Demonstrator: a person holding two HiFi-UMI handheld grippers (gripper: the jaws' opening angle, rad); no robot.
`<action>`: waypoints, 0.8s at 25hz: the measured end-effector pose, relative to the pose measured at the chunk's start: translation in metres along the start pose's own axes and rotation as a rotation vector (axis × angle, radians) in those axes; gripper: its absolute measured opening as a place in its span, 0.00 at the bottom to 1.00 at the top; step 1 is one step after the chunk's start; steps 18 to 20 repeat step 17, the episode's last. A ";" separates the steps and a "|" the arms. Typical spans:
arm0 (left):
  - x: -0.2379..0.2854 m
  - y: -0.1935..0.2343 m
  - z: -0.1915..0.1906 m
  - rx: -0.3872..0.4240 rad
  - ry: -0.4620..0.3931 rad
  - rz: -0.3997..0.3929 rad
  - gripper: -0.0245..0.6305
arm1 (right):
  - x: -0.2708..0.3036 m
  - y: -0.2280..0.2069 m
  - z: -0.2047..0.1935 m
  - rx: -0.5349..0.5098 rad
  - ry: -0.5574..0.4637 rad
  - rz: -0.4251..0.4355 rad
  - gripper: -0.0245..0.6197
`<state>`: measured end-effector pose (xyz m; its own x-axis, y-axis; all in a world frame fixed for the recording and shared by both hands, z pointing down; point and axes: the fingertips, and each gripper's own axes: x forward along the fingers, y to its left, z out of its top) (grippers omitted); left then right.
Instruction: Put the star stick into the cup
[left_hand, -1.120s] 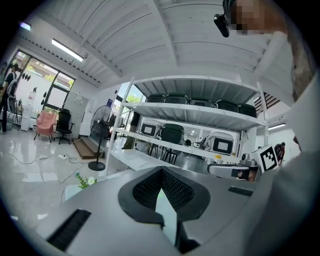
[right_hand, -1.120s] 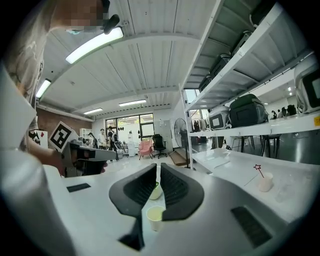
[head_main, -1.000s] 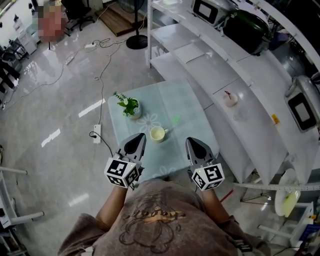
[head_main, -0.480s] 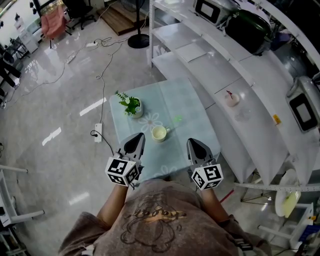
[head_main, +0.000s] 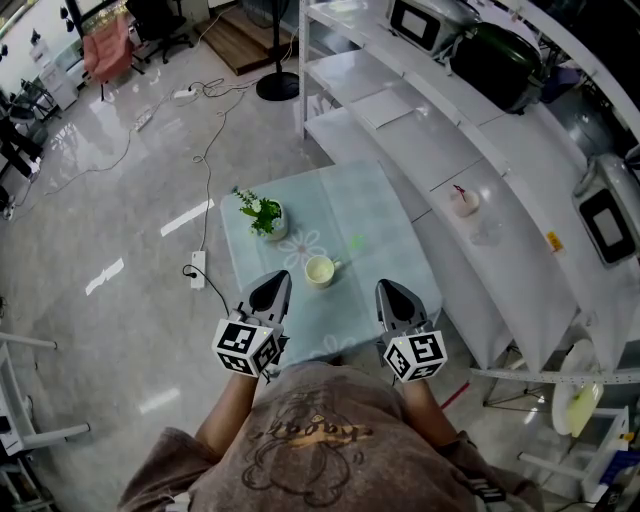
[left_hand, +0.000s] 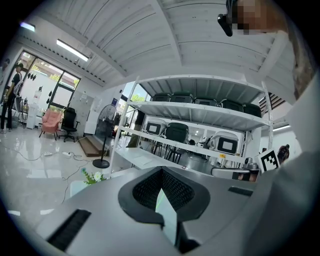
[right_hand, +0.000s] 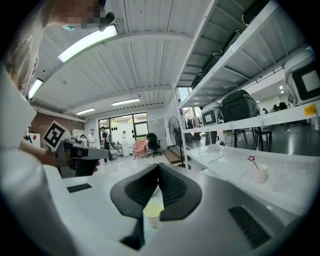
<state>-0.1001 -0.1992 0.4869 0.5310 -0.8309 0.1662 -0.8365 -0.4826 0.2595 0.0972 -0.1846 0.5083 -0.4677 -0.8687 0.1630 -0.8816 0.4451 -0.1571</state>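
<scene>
Star stick (head_main: 457, 190) stands star-up in a white pot (head_main: 463, 203) on the shelf (head_main: 520, 260), far and right of the right tool (head_main: 388, 292), the nearer one. Left tool (head_main: 274, 288) and right are each pressed together, empty, the cup (head_main: 318, 270) just beyond them.

Left gripper (head_main: 281, 275) and right gripper (head_main: 384, 287) are the same build: light grey moulded shells, with black ribbed pads (left_hand: 147, 190) tapering to a point at the tip. There's a black slot (left_hand: 70, 230) recessed in the shell on either side of the jaws. Behind each shell sits a white cube (head_main: 245, 347) with black square markers, a different pattern per face. Wearer is in a brown short-sleeved T-shirt (head_main: 300, 455) with a darker printed graphic across the chest.
</scene>
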 end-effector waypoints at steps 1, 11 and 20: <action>0.000 0.000 0.000 -0.003 0.000 0.000 0.07 | 0.000 -0.001 0.000 0.000 0.000 -0.002 0.04; 0.001 0.000 0.000 -0.028 -0.003 0.004 0.07 | 0.000 -0.003 -0.003 0.005 0.007 -0.007 0.04; 0.001 0.000 -0.003 -0.019 -0.005 0.011 0.07 | -0.002 -0.006 -0.003 0.002 0.010 -0.008 0.04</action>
